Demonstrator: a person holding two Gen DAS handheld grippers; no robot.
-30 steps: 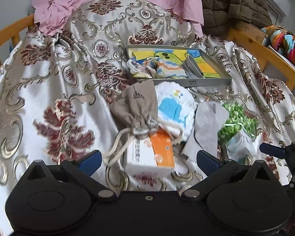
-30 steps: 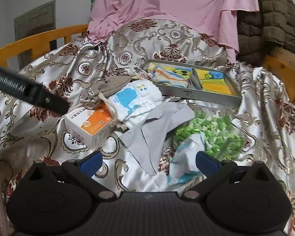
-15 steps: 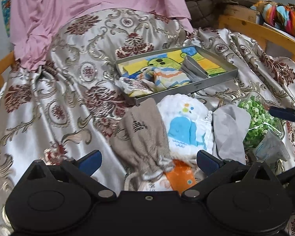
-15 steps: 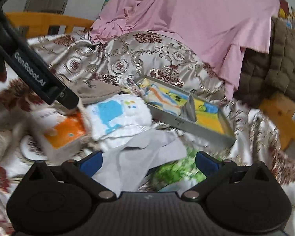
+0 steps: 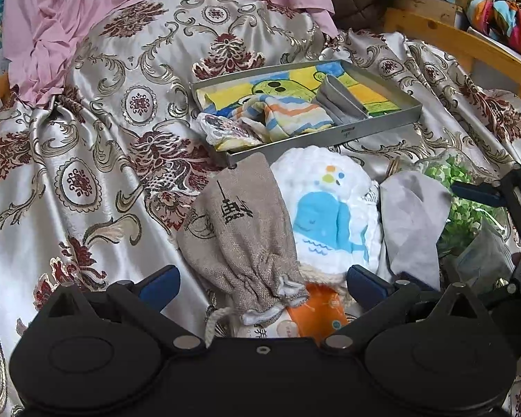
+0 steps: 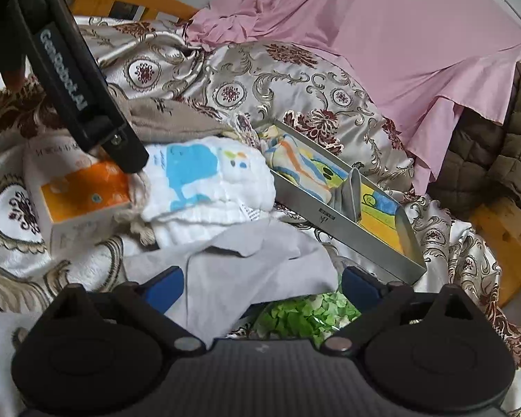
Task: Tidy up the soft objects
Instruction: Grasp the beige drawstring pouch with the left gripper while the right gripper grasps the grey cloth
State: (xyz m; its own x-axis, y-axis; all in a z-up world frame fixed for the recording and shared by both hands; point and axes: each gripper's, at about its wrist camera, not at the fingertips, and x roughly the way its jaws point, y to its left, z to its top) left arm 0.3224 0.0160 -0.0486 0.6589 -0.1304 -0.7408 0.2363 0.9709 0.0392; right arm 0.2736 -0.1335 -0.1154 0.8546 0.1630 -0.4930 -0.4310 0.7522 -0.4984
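My left gripper [image 5: 262, 283] stands open over the beige drawstring pouch [image 5: 239, 236], whose gathered mouth lies between the fingers without the pads pressing it. Under the pouch an orange and white box [image 5: 317, 312] peeks out. Right of the pouch lie a white whale towel [image 5: 326, 215] and a grey cloth [image 5: 410, 215]. My right gripper [image 6: 262, 286] is low over the grey cloth [image 6: 246, 271]. Its jaws are closing with the cloth between them, pads apart from it. The left gripper's finger [image 6: 87, 87] touches down beside the whale towel [image 6: 205, 177].
A metal divided tray [image 5: 330, 135] behind the pile holds a striped cloth [image 5: 288, 118] and a patterned one. A green crinkly bag [image 6: 302, 316] lies under the grey cloth. Pink sheet [image 6: 382, 34], brown quilt [image 6: 496, 146] and a wooden rail [image 6: 503, 229] ring the brocade cover.
Both grippers have come down and forward onto the pile, rolling as they went. The left now straddles the pouch, and the right has slid from the green bag over the grey cloth.
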